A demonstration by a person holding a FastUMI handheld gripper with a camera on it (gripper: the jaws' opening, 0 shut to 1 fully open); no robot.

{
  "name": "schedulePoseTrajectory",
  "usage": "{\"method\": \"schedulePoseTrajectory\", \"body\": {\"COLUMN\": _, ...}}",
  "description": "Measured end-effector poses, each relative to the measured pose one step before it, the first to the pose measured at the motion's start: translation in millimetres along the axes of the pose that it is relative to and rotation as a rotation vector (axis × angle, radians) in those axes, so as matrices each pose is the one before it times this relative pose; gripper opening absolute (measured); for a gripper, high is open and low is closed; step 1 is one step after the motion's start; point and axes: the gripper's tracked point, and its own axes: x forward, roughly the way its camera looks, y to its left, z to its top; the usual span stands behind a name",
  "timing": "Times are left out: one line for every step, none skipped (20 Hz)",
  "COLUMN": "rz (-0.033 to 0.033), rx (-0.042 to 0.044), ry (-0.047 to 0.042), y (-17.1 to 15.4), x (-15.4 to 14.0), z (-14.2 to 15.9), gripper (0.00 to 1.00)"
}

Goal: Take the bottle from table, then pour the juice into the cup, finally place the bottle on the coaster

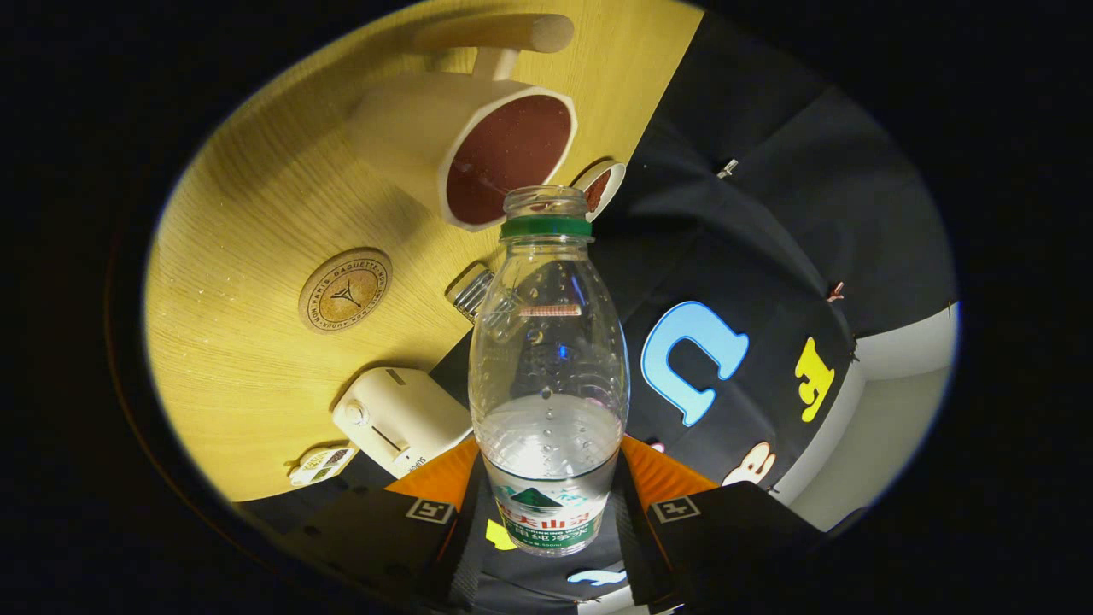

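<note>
- The wooden table (256, 213) is the biggest thing here. It looks tipped over sideways, because the gripper is leaning.
- The black cloth wall (768, 213) sits behind the table's far edge.
- The clear plastic bottle (546, 359) is held in the gripper (546, 512). One finger presses on each side of its bottom part, down by the label. So the claw is clenched on the bottle.
- The bottle has no cap on. It has a green ring (546, 226) around its neck. There is clear liquid in the bottom part, and little drops stick to the inside higher up.
- The cream cup (465, 145) stands on the table, past the bottle's open mouth. It has a long round handle (495, 34). The inside of the cup looks dark red-brown. The mouth of the bottle is just beside the cup's rim.
- A cream box-shaped gadget (397, 418) sits on the table close to the fingers. I cannot tell what it is.
- The round cork coaster (345, 290) lies flat on the table, between the cup and the cream gadget. Nothing is on it.
- A small glass thing with ridges (471, 292) is right behind the bottle.
- A small white cap-like thing (600, 186) is near the table's edge, just past the bottle's mouth.
</note>
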Motion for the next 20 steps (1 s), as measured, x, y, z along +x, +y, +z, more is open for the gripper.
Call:
{"method": "schedulePoseTrajectory", "body": {"rz": -0.00447, "rx": -0.0083, "ry": -0.00509, "y": -0.19, "x": -0.16, "z": 1.13, "gripper": 0.68}}
{"method": "schedulePoseTrajectory", "body": {"rz": -0.00346, "rx": -0.0029, "ry": -0.00309, "y": -0.3, "x": 0.72, "z": -0.48, "gripper": 0.68}}
{"method": "schedulePoseTrajectory", "body": {"rz": -0.00039, "rx": 0.00086, "ry": -0.00288, "y": -0.38, "x": 0.1, "z": 0.5, "gripper": 0.68}}
{"method": "schedulePoseTrajectory", "body": {"rz": 0.00179, "rx": 0.00017, "ry": -0.00072, "y": 1.17, "x": -0.44, "z": -0.32, "gripper": 0.68}}
{"method": "schedulePoseTrajectory", "body": {"rz": -0.00249, "rx": -0.004, "ry": -0.00109, "y": -1.36, "x": -0.25, "z": 1.02, "gripper": 0.68}}
{"method": "schedulePoseTrajectory", "body": {"rz": 0.00039, "rx": -0.00249, "ry": 0.00124, "y": 0.09, "x": -0.48, "z": -0.17, "gripper": 0.68}}
{"method": "schedulePoseTrajectory", "body": {"rz": 0.00119, "rx": 0.00014, "ry": 0.00165, "y": -0.47, "x": 0.0, "z": -0.24, "gripper": 0.68}}
{"method": "schedulePoseTrajectory", "body": {"rz": 0.00543, "rx": 0.00319, "ry": 0.00027, "y": 1.3, "x": -0.32, "z": -0.79, "gripper": 0.68}}
{"method": "schedulePoseTrajectory", "body": {"rz": 0.00233, "rx": 0.00465, "ry": 0.00118, "y": -0.13, "x": -0.44, "z": 0.17, "gripper": 0.68}}
{"method": "schedulePoseTrajectory", "body": {"rz": 0.01281, "rx": 0.01911, "ry": 0.00448, "y": 2.09, "x": -0.7, "z": -0.29, "gripper": 0.68}}
{"method": "schedulePoseTrajectory", "body": {"rz": 0.02792, "rx": 0.05167, "ry": 0.0108, "y": 5.62, "x": 0.57, "z": -1.28, "gripper": 0.68}}
{"method": "schedulePoseTrajectory", "body": {"rz": 0.041, "rx": 0.08149, "ry": 0.01782, "y": 8.91, "x": -1.58, "z": -0.89, "gripper": 0.68}}
{"method": "schedulePoseTrajectory", "body": {"rz": 0.03968, "rx": 0.08679, "ry": 0.02628, "y": 9.86, "x": -1.91, "z": -1.66, "gripper": 0.68}}
{"method": "schedulePoseTrajectory", "body": {"rz": 0.03054, "rx": 0.08198, "ry": 0.02043, "y": 7.59, "x": 0.39, "z": -2.41, "gripper": 0.68}}
{"method": "schedulePoseTrajectory", "body": {"rz": 0.02278, "rx": 0.07331, "ry": 0.01436, "y": 8.1, "x": 1.55, "z": -3.81, "gripper": 0.68}}
{"method": "schedulePoseTrajectory", "body": {"rz": 0.02598, "rx": 0.06519, "ry": 0.01064, "y": 6.34, "x": -2.87, "z": -1.57, "gripper": 0.68}}
{"method": "schedulePoseTrajectory", "body": {"rz": 0.02552, "rx": 0.06446, "ry": 0.01008, "y": 6.83, "x": -4.22, "z": -0.49, "gripper": 0.69}}
{"method": "schedulePoseTrajectory", "body": {"rz": 0.02773, "rx": 0.06598, "ry": 0.00628, "y": 6.49, "x": -3.13, "z": 1.9, "gripper": 0.69}}
{"method": "schedulePoseTrajectory", "body": {"rz": 0.02719, "rx": 0.08286, "ry": 0.00737, "y": 5.12, "x": -0.07, "z": 3.11, "gripper": 0.69}}
{"method": "schedulePoseTrajectory", "body": {"rz": 0.02999, "rx": 0.08738, "ry": -0.00057, "y": 8.28, "x": -3.51, "z": 1.34, "gripper": 0.69}}
